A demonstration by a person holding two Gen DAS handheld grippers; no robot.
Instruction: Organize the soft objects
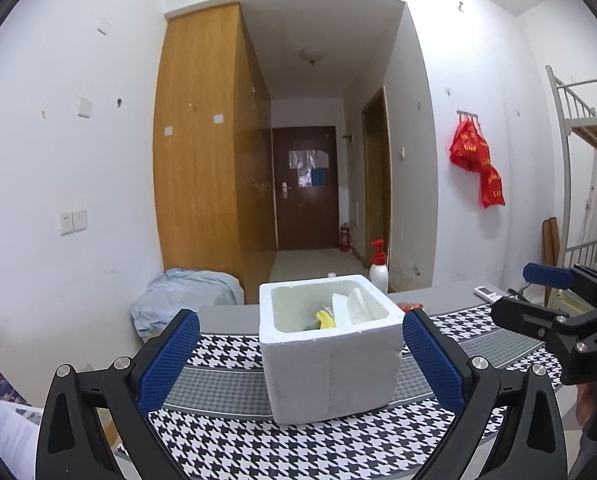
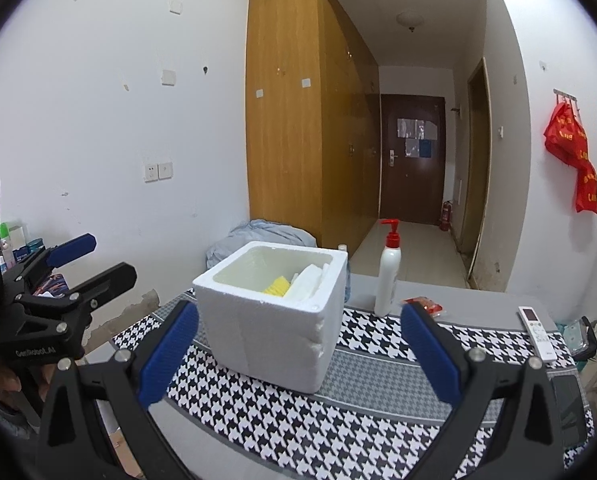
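I hold both grippers back from a white foam box (image 1: 330,344) that stands on the houndstooth cloth (image 1: 258,440) covering the table (image 2: 478,300). My left gripper (image 1: 300,354) has its blue-padded fingers (image 1: 170,360) spread wide and holding nothing, the box framed between them but apart from both pads. My right gripper (image 2: 298,354) is likewise wide and bare, looking at the box from its right front corner. Inside the box lie a yellow soft piece (image 2: 276,285) and white foam sheets (image 2: 308,280) leaning against the far right wall; other contents I cannot make out. A pump bottle with a red head (image 2: 388,276) stands just behind the box, a red packet (image 2: 424,304) lies near it, and a remote control (image 2: 536,332) rests at the cloth's right edge. No loose soft object shows on the cloth, so I judge the gathering nearly finished. To do the next step well, I would come down over the open top, not from the side, and pinch gently, since the foam walls look easy to dent
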